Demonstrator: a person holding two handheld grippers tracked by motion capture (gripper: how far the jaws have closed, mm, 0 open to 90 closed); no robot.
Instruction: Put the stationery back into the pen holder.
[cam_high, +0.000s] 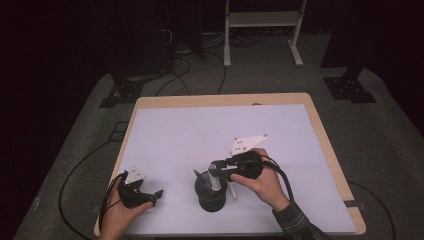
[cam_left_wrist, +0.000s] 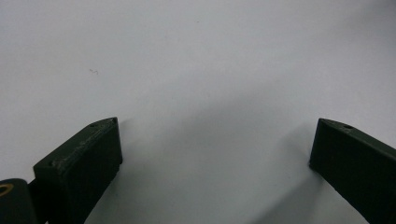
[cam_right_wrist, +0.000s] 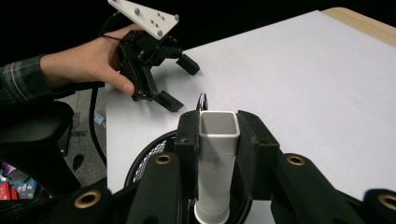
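My right gripper (cam_right_wrist: 218, 125) is shut on a white, square-ended tube (cam_right_wrist: 216, 154). The tube stands upright with its lower end inside a black mesh cup (cam_right_wrist: 145, 158). From above, that right gripper (cam_high: 216, 170) hangs over the cup (cam_high: 210, 196) near the table's front edge. A dark pen (cam_high: 198, 174) sticks up out of the cup on its left side. My left gripper (cam_left_wrist: 217, 140) rests open just above the white sheet, nothing between its fingers. It sits left of the cup (cam_high: 156, 198) and shows beyond the tube (cam_right_wrist: 181, 84) in the right gripper view.
A white sheet (cam_high: 210, 130) covers most of the wooden table (cam_high: 327, 145). A thin pale stick (cam_high: 233, 192) lies just right of the cup. Cables and stand feet (cam_high: 120, 92) sit on the floor beyond the table's far edge.
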